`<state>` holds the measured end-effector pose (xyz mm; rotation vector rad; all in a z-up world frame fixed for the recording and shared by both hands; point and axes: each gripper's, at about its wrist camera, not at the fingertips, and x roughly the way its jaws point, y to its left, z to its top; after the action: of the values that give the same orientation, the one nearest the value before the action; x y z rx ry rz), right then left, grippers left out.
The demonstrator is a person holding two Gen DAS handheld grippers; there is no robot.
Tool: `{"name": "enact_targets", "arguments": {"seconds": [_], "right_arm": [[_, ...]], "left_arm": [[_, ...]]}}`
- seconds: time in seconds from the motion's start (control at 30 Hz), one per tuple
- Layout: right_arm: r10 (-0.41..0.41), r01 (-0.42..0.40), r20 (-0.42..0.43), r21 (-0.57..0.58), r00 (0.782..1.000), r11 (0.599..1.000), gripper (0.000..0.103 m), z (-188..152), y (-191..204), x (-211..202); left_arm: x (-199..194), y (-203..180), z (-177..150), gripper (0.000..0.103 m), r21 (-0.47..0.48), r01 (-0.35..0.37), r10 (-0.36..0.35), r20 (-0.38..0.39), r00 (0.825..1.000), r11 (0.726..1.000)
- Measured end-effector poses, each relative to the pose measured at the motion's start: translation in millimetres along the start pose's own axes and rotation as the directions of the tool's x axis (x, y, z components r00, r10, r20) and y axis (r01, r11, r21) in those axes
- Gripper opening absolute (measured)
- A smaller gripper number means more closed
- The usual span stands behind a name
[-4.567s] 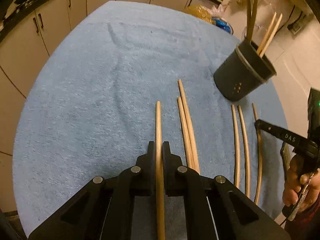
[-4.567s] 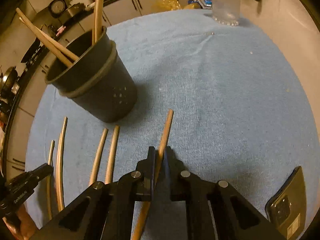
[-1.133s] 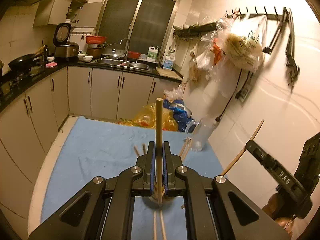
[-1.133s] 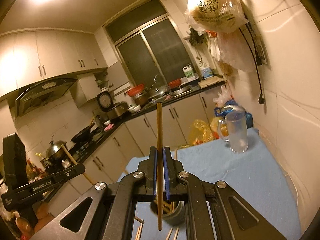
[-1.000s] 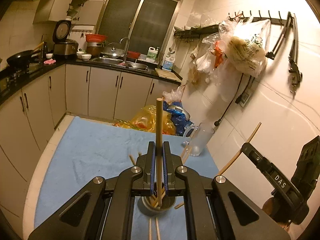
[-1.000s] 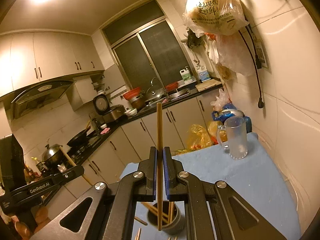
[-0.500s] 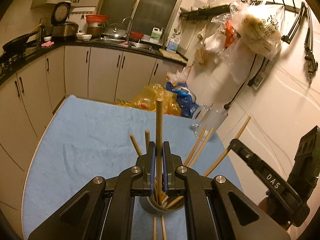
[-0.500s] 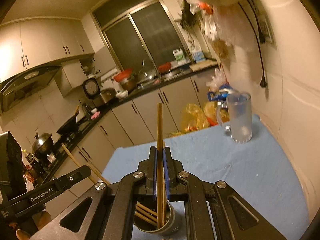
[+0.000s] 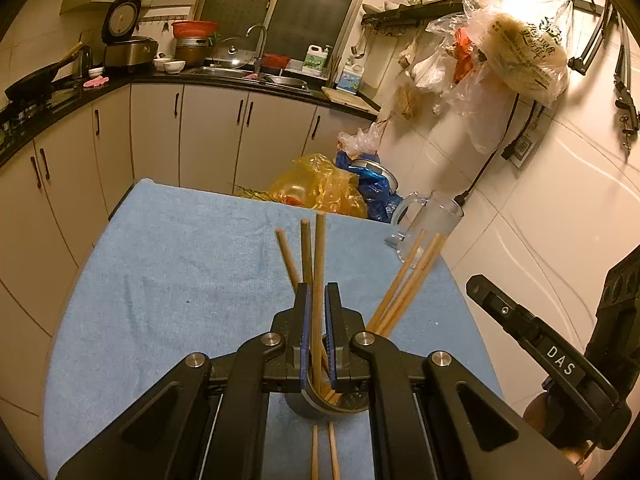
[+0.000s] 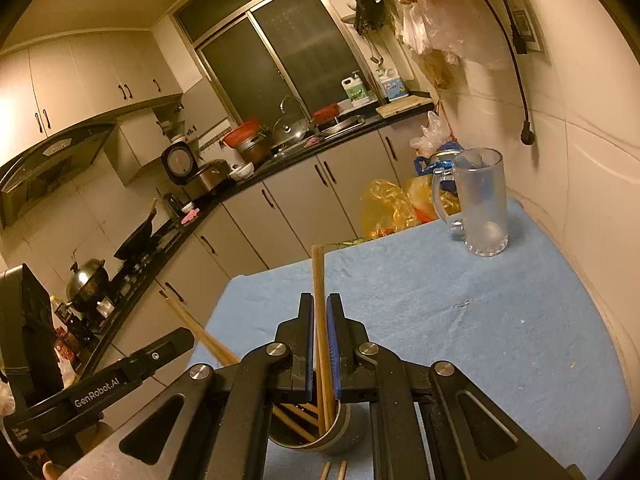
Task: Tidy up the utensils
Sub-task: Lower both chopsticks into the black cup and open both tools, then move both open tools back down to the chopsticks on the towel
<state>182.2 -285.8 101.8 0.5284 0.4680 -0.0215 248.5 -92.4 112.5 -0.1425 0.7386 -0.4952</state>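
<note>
Left gripper pinches one chopstick upright, tip inside the holder; right gripper likewise clamps its own chopstick above that holder. Light, stiff, smooth sticks; a mid-shaft grip looks steadiest.

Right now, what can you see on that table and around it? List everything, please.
Towel: one, blue, covering the table.
Cup: one, dark, near edge, holding chopsticks.
Chopsticks in cup: several, wooden, leaning out.
Loose chopsticks: two, wooden, on the towel before the cup.
Glass mug: one, clear, far right corner.
Plastic bags: yellow and blue, beyond the table.
Left gripper: fingers shut on one chopstick over the cup.
Right gripper: fingers shut on another chopstick.
</note>
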Motion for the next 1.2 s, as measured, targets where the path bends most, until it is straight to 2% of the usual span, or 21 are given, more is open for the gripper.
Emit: {"name": "enact_targets", "arguments": {"seconds": [0.27, 0.33, 0.4, 0.43, 0.53, 0.7, 0.83, 0.97, 1.1, 1.2], "right_arm": [[0.028, -0.028, 0.008, 0.003, 1.000, 1.000, 0.008, -14, 0, -25], [0.032, -0.032, -0.003, 0.008, 0.999, 0.999, 0.008, -27, -3, -31], [0.028, -0.027, -0.012, 0.009, 1.000, 1.000, 0.008, -42, -5, -36], [0.025, -0.025, -0.022, 0.006, 0.999, 1.000, 0.008, -51, -7, -37], [0.018, -0.018, -0.064, -0.002, 0.998, 1.000, 0.008, -84, -11, -36], [-0.001, 0.000, -0.131, -0.004, 0.991, 1.000, 0.008, -137, -19, -29], [0.009, -0.005, -0.208, 0.017, 0.978, 1.000, 0.008, -171, -25, -22], [0.002, 0.000, -0.232, 0.006, 0.973, 1.000, 0.008, -185, -24, -21], [0.004, -0.011, -0.269, -0.026, 0.963, 1.000, 0.008, -193, -14, -17], [-0.006, -0.010, -0.283, -0.056, 0.959, 0.998, 0.015, -196, -7, -13]], "left_arm": [[-24, 4, -13, 0.008, 0.004, -0.017, 0.017, 0.028, 0.999, 1.000], [-32, 9, -23, 0.012, 0.002, -0.025, 0.025, 0.032, 0.999, 1.000], [-41, 18, -36, 0.027, -0.009, -0.039, 0.040, 0.044, 0.998, 0.999], [-45, 24, -46, 0.028, -0.008, -0.059, 0.060, 0.050, 0.997, 0.998], [-49, 38, -77, 0.028, -0.012, -0.109, 0.109, 0.041, 0.993, 0.994], [-50, 69, -139, 0.028, -0.049, -0.152, 0.152, -0.011, 0.988, 0.987], [-47, 88, -180, 0.028, -0.061, -0.178, 0.175, -0.045, 0.984, 0.982], [-41, 102, -203, 0.028, -0.101, -0.169, 0.162, -0.075, 0.984, 0.980], [-32, 103, -214, 0.028, -0.093, -0.181, 0.172, -0.097, 0.980, 0.979], [-31, 104, -213, 0.028, -0.096, -0.154, 0.144, -0.099, 0.985, 0.983]]}}
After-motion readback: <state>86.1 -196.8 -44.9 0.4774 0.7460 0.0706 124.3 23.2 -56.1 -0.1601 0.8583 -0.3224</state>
